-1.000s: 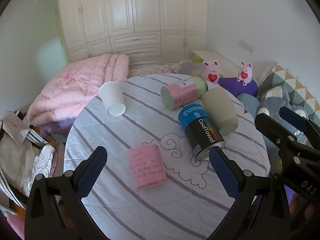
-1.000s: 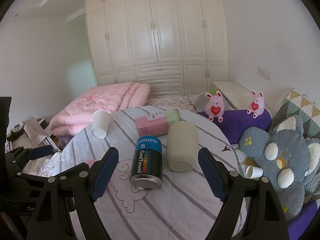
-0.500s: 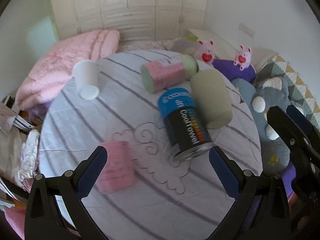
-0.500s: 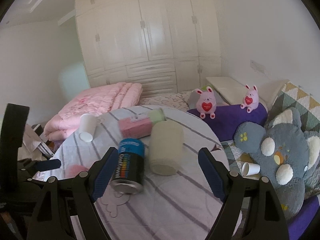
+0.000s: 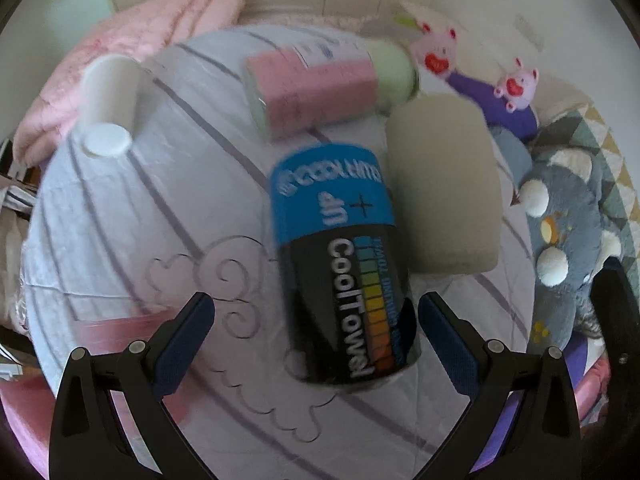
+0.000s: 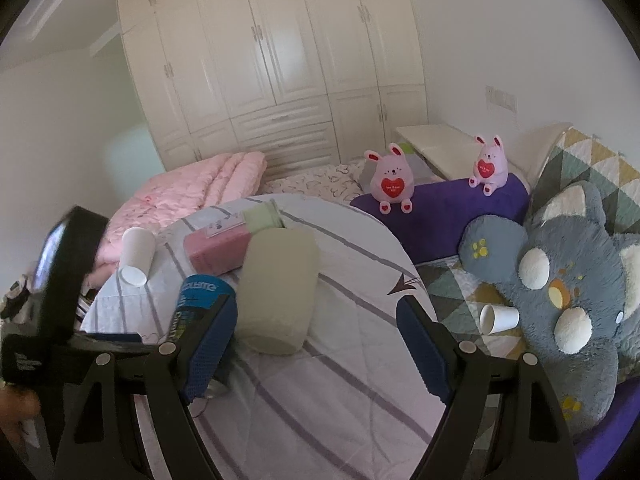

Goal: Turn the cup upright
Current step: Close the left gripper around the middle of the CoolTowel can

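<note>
A blue and black "CoolTowel" can (image 5: 344, 268) lies on its side on the round striped table (image 5: 132, 236). My left gripper (image 5: 316, 324) is open, its fingers on either side of the can's near end, above it. A beige cup (image 5: 444, 188) lies on its side right of the can. In the right wrist view my right gripper (image 6: 316, 344) is open, just in front of the beige cup (image 6: 280, 288); the can (image 6: 192, 304) sits behind its left finger. A white paper cup (image 5: 106, 108) lies on the table's far left.
A pink and green canister (image 5: 324, 88) lies at the table's far side. A pink cup (image 5: 120, 328) lies at the near left. A grey plush (image 6: 560, 276), a small paper cup (image 6: 498, 318) and two pink bunnies (image 6: 392, 180) are on the bed to the right.
My left gripper has moved forward, right and down over the CoolTowel can, which now fills the view. My right gripper has shifted right and closer to the beige cup.
</note>
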### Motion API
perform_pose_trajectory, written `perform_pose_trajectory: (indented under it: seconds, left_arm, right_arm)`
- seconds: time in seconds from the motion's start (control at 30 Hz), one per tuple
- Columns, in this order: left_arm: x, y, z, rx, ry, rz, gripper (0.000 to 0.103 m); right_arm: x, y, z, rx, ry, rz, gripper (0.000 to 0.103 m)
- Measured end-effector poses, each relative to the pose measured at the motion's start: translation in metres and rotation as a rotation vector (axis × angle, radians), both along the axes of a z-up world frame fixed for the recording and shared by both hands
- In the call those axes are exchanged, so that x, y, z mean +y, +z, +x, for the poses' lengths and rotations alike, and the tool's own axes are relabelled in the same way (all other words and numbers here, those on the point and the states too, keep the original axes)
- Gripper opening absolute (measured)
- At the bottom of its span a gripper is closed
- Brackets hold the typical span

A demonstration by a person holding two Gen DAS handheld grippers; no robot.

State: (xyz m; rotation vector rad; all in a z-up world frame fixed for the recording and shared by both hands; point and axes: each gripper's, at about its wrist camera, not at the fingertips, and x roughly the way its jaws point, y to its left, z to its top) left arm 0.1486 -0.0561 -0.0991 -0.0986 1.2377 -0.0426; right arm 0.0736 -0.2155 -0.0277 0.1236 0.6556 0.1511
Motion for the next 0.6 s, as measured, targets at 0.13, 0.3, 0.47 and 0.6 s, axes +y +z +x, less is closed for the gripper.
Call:
perform_pose_trajectory:
  seconds: [0.13,0.3,0.47,0.6]
  left_arm:
    - [-0.008,-0.017,0.008,0.061,-0.030,0.040,0.103]
    - [-0.001,-0.016,0.015,0.060,-0.076,0.009,0.089]
    - [0.006,-0.012,0.015,0.079,-0.162,-0.028,0.072]
    - [0.008,-0.010,0.019,0.095,-0.267,0.027,0.072]
  right_arm:
    - [-0.003,-0.006,0.009,0.015,0.009,0.005,0.083]
    - [-0.001,-0.013,0.014,0.031,0.020,0.005,0.083]
    - [0.005,-0.017,0.018,0.048,0.031,0.008,0.083]
    - [0.015,-0.016,0.016,0.048,0.046,-0.004,0.083]
